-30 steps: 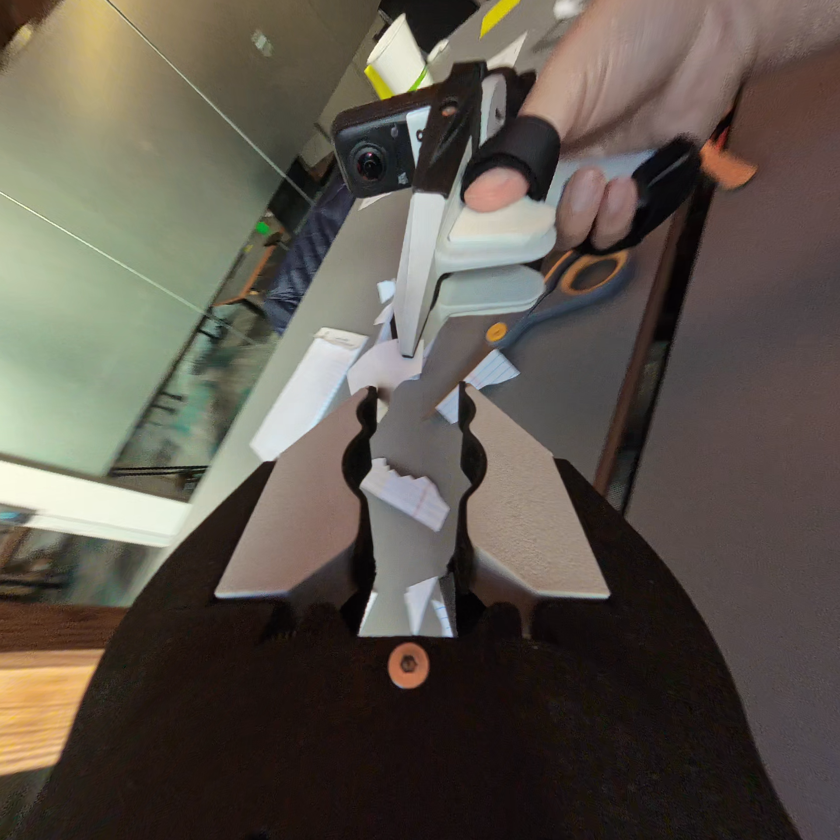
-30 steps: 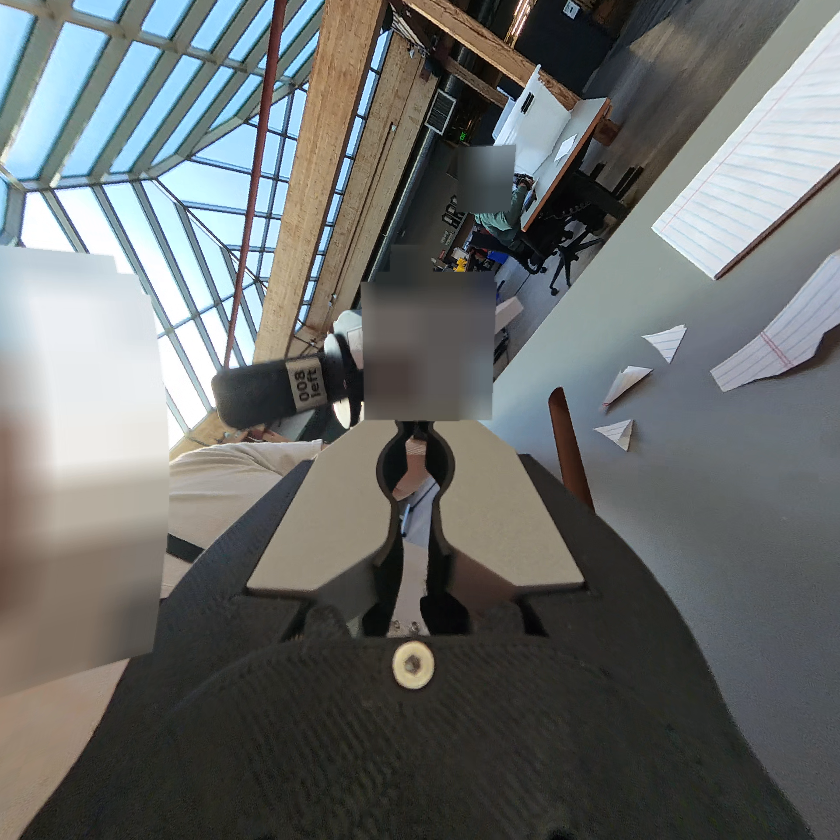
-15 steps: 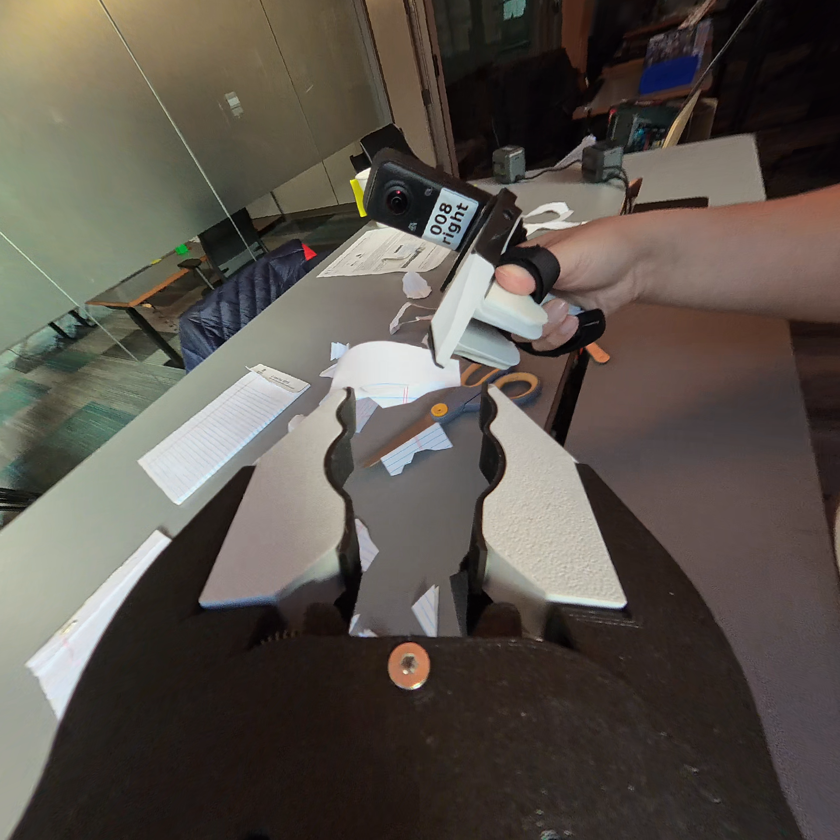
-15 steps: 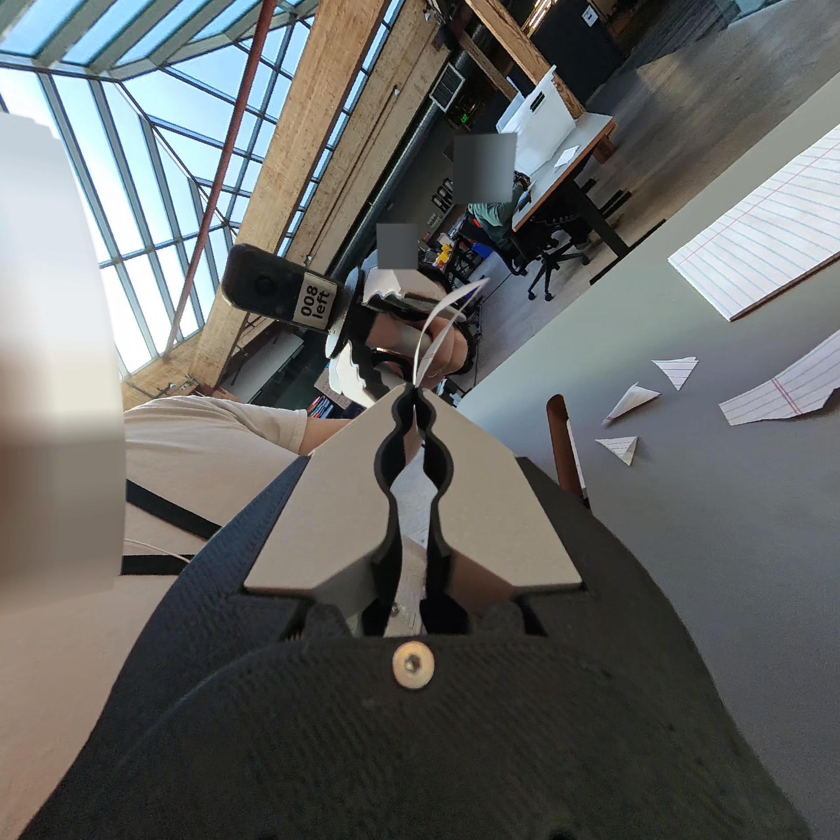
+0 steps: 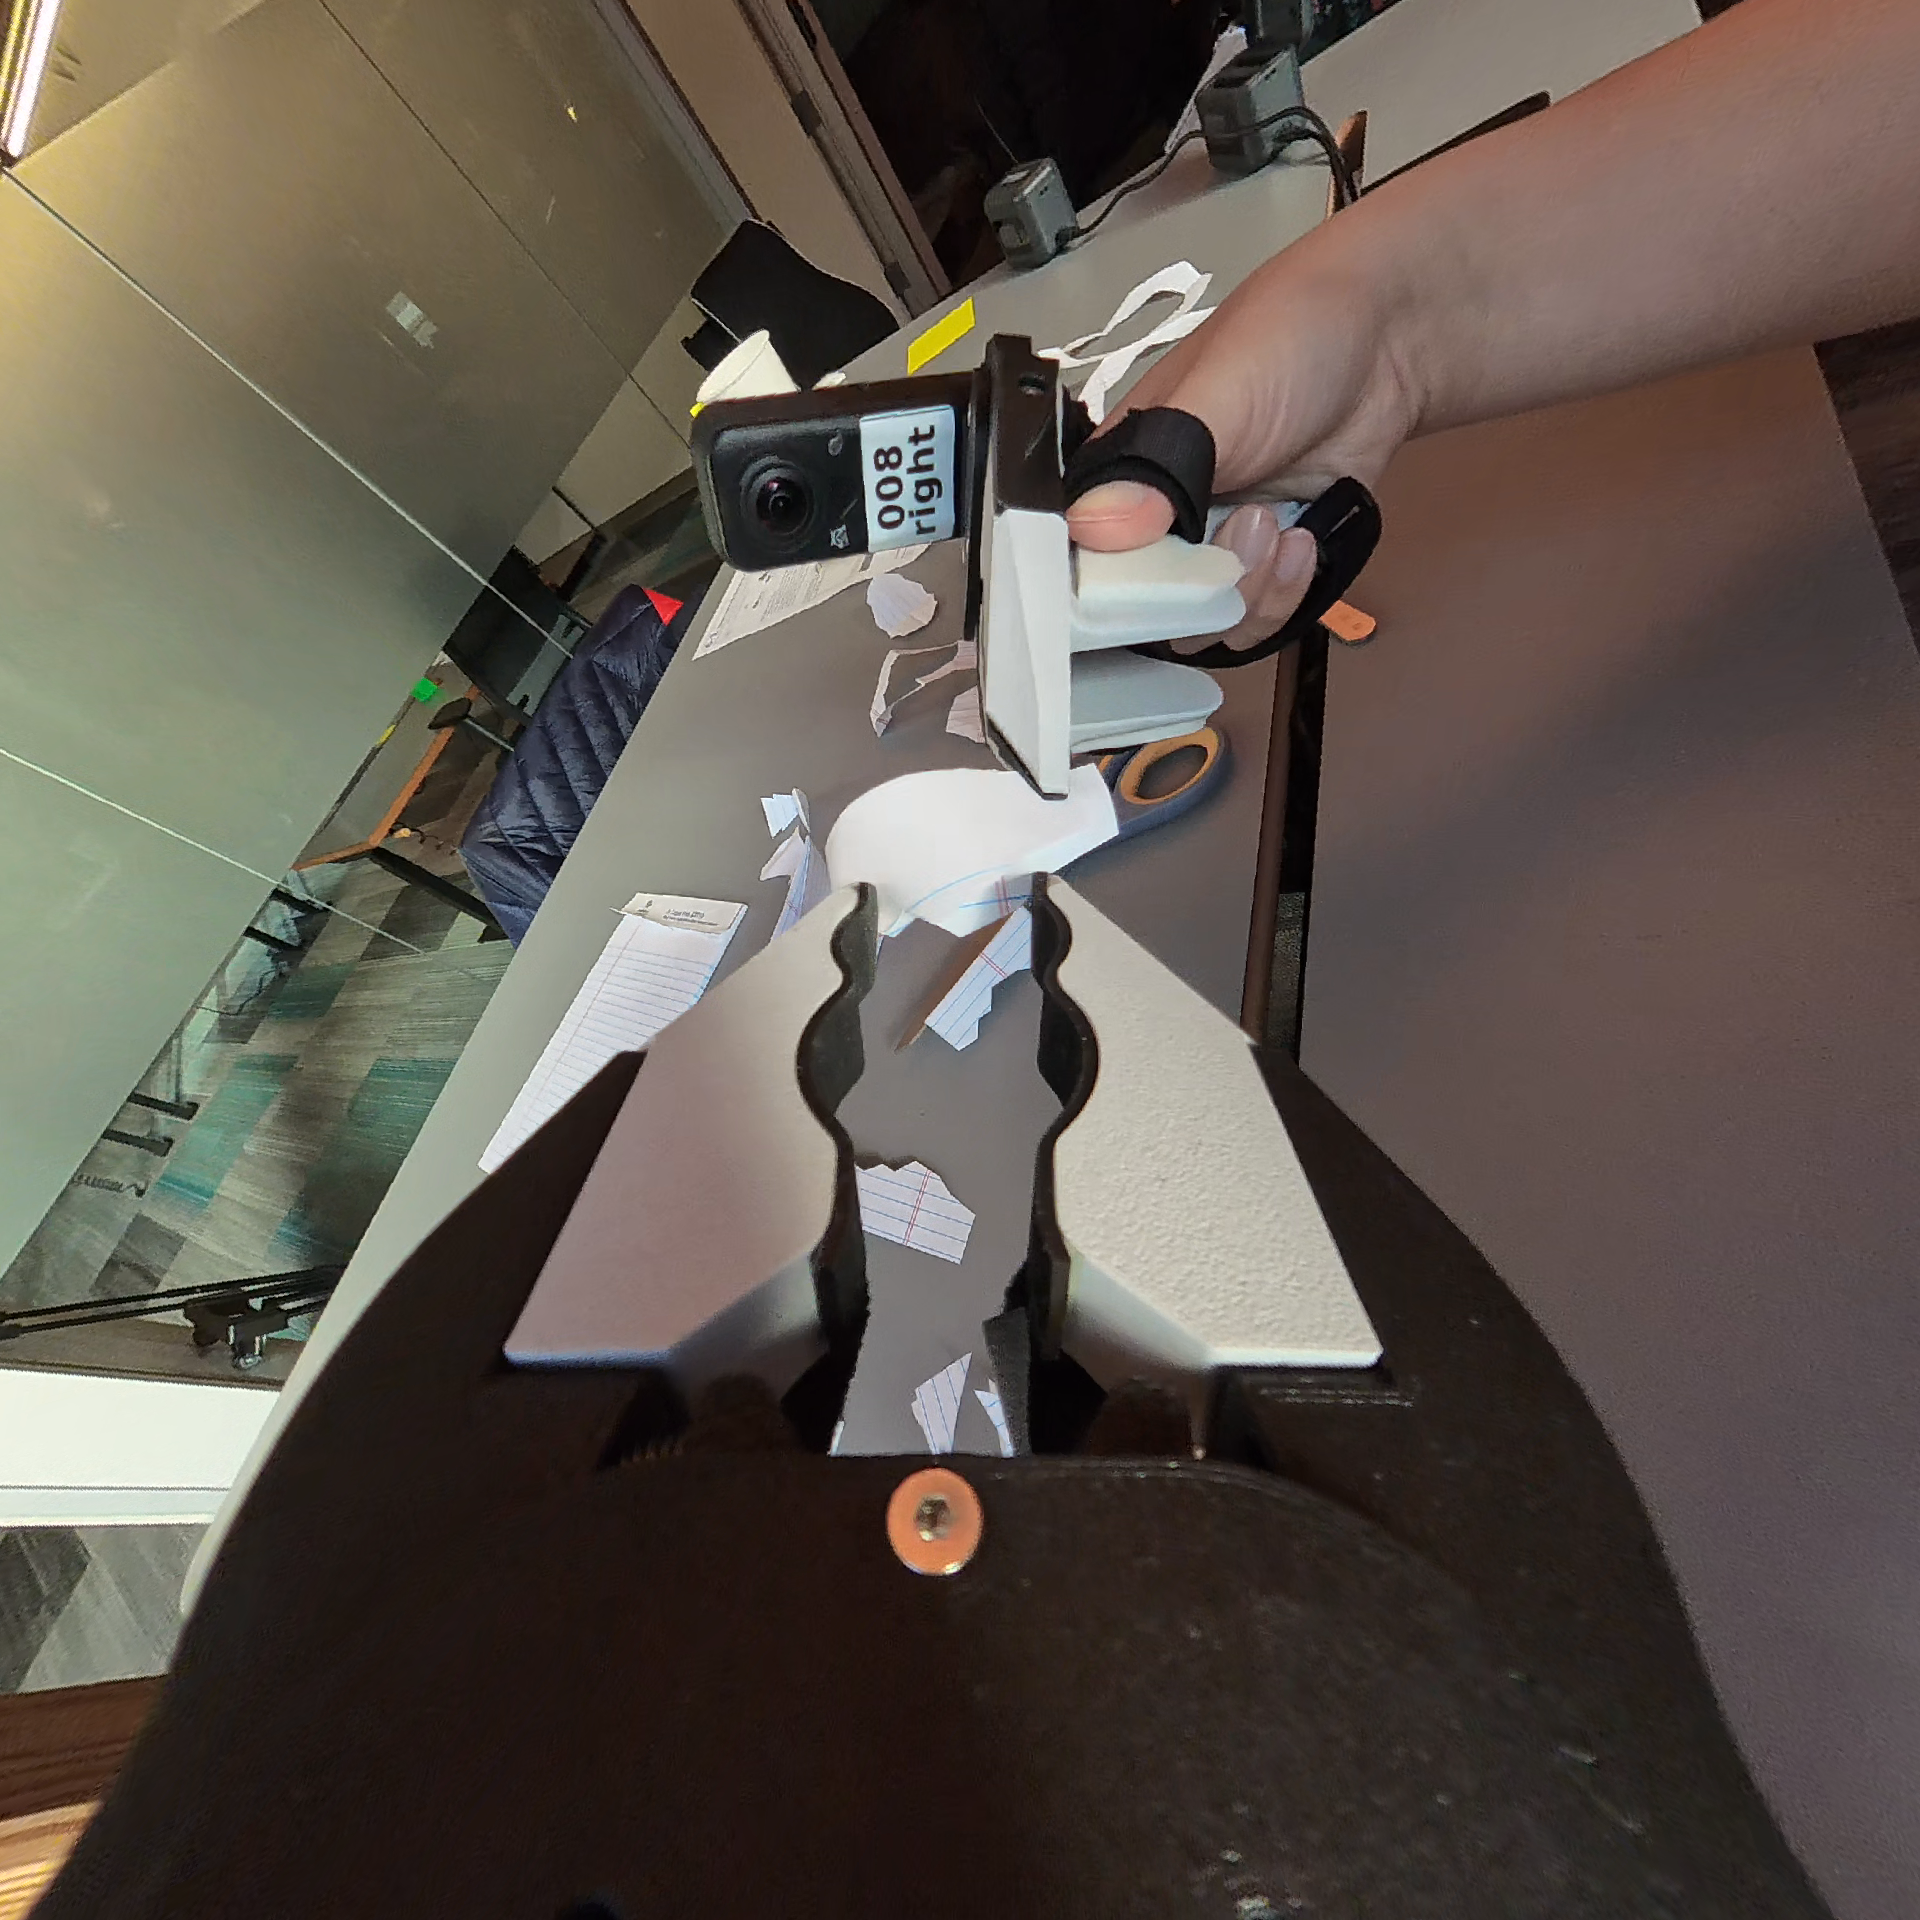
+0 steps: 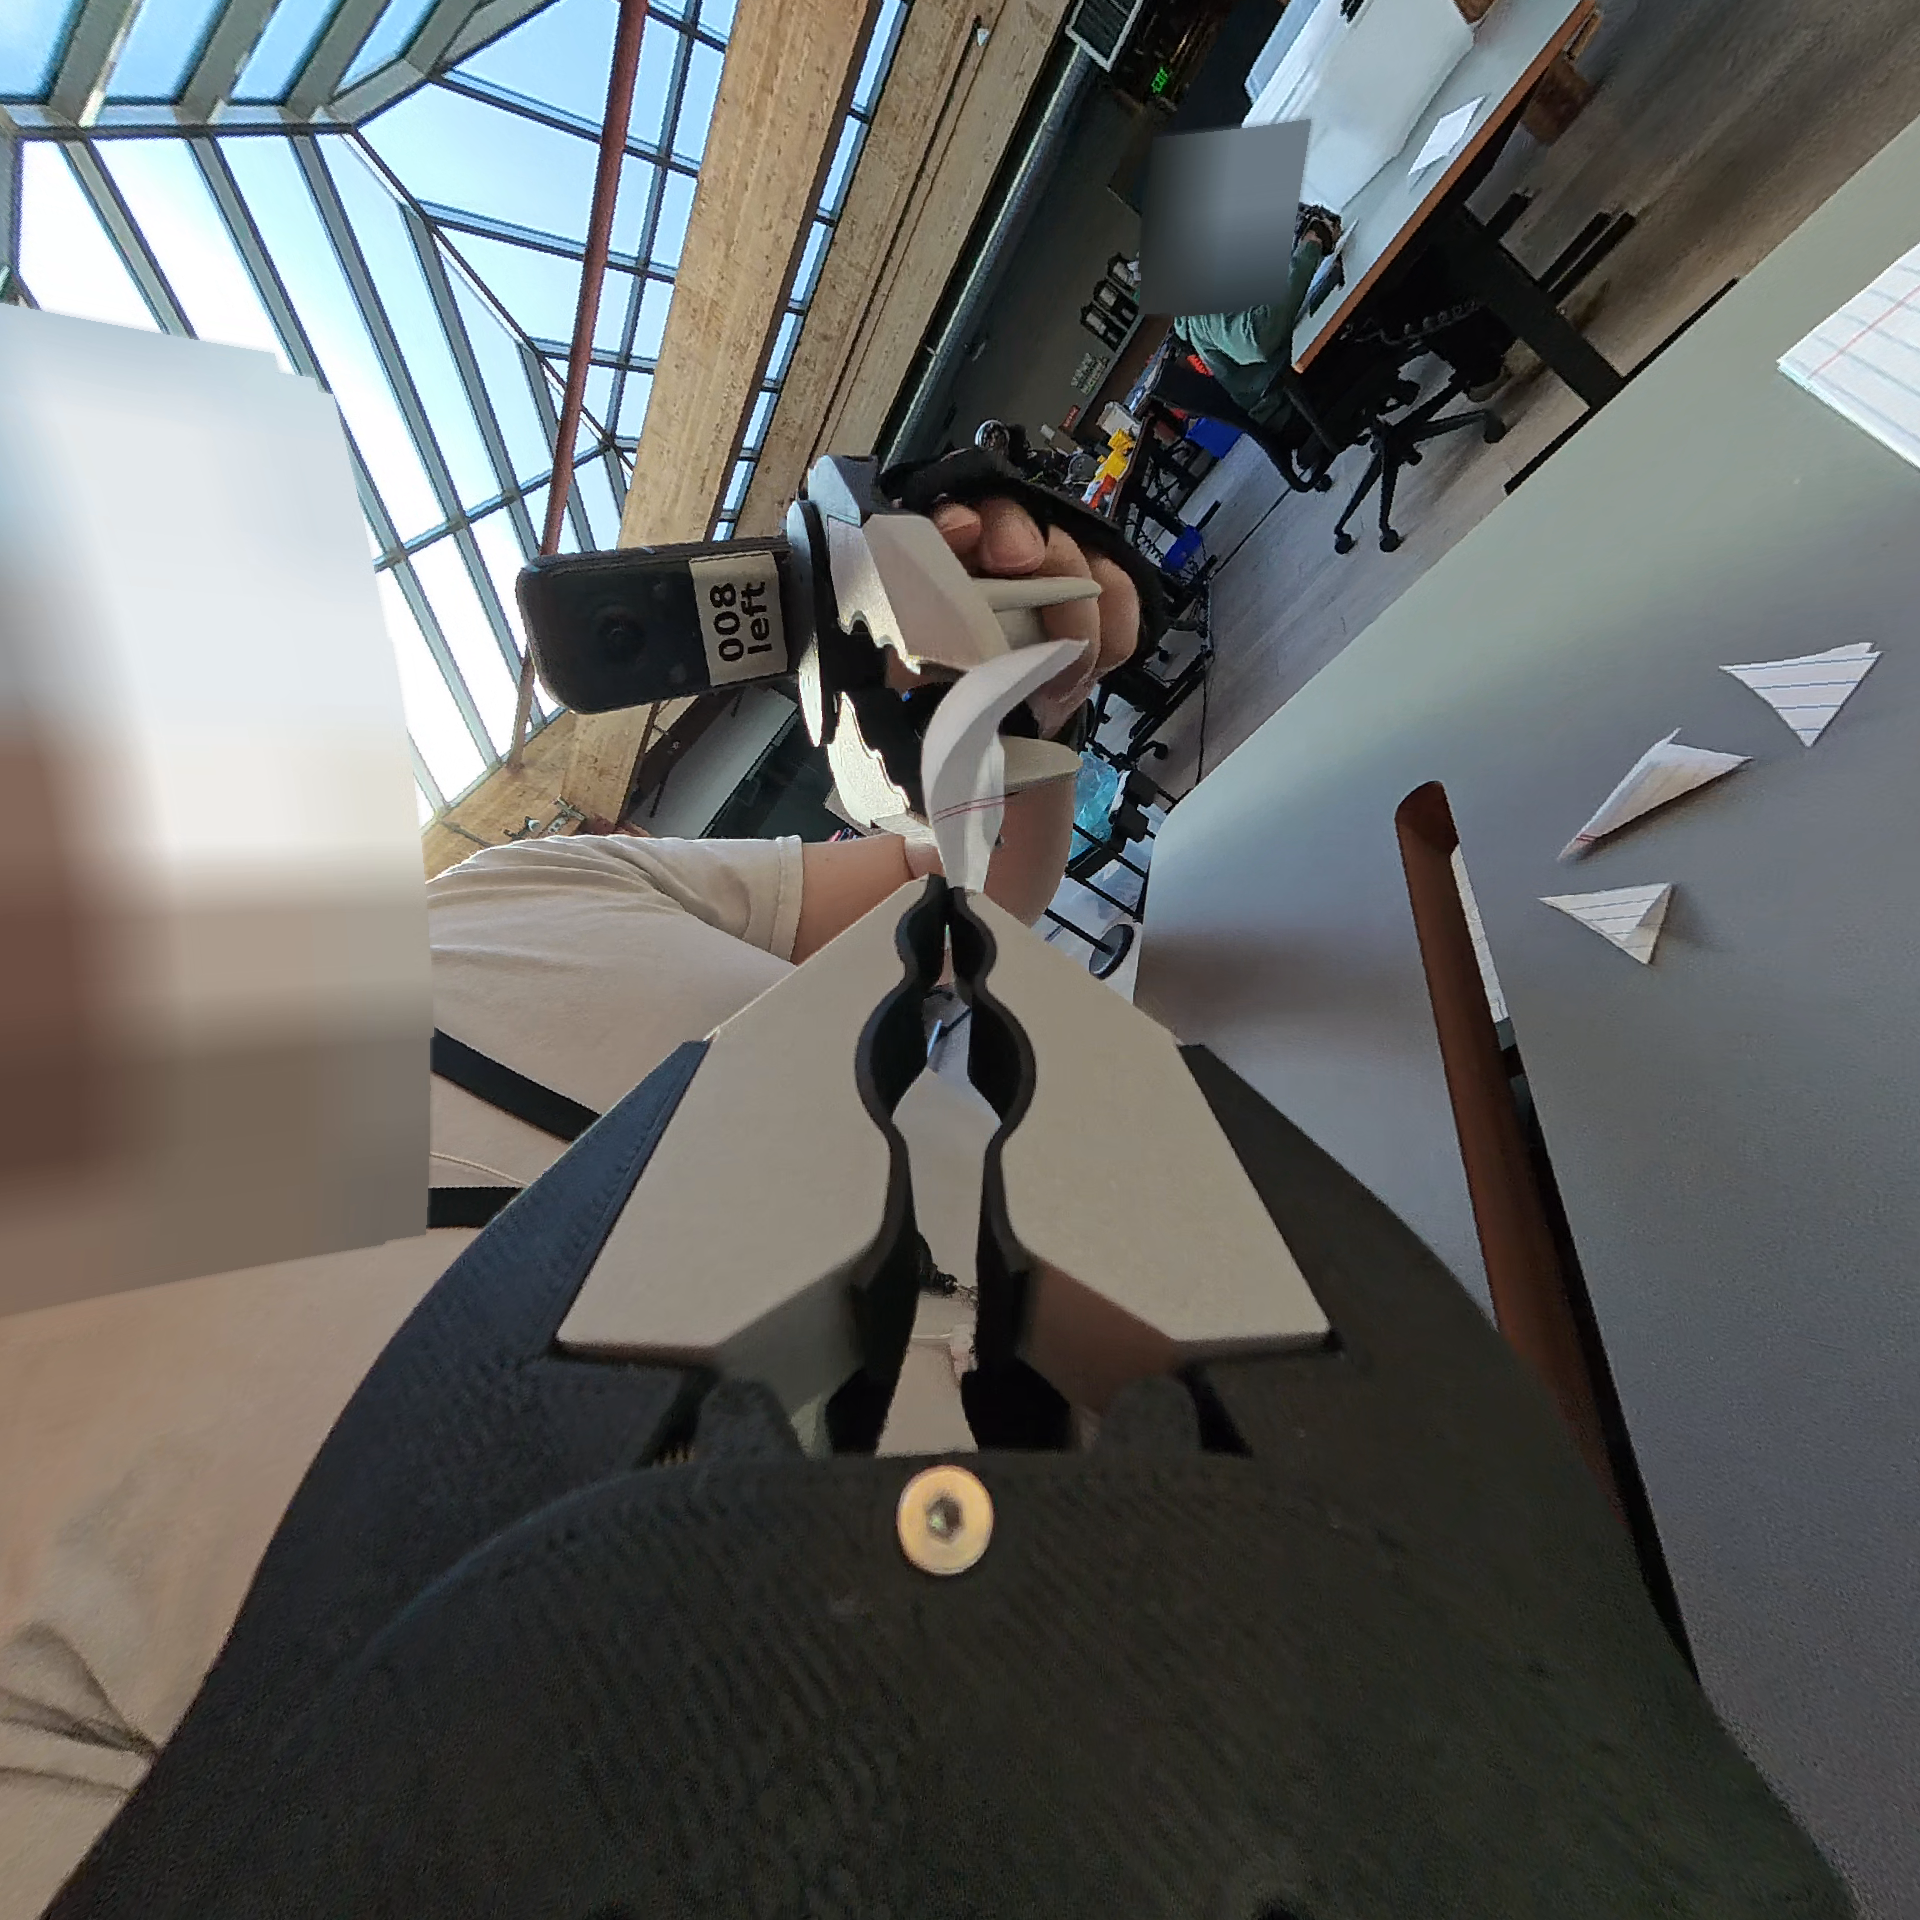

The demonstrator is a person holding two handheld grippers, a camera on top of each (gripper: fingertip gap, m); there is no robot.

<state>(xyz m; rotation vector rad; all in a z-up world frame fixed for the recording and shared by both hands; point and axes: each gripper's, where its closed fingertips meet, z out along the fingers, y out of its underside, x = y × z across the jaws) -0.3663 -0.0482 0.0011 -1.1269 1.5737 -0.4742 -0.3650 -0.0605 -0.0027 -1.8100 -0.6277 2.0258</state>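
**Left wrist view.** The left gripper is open, with its jaws well apart and nothing clamped between them. It hangs above the grey table. Through the gap, lined paper scraps show on the tabletop below. Just ahead of the fingertips is a curved white sheet. Its near edge reaches the tips, but contact cannot be confirmed. The right gripper, held in a hand, is closed on the far corner of that sheet. Scissors with orange-lined handles lie on the table directly beneath it. A lined pad lies to the left and a paper cup stands farther back.

**Right wrist view.** The right gripper is closed, with its tips pinching the sheet. The sheet rises and curls toward the left gripper. The sheet's free end lies between that gripper's spread fingers, which do not grip it. On the table to the right lie three folded lined triangles, well apart from both grippers. The corner of a pad shows at the frame edge.
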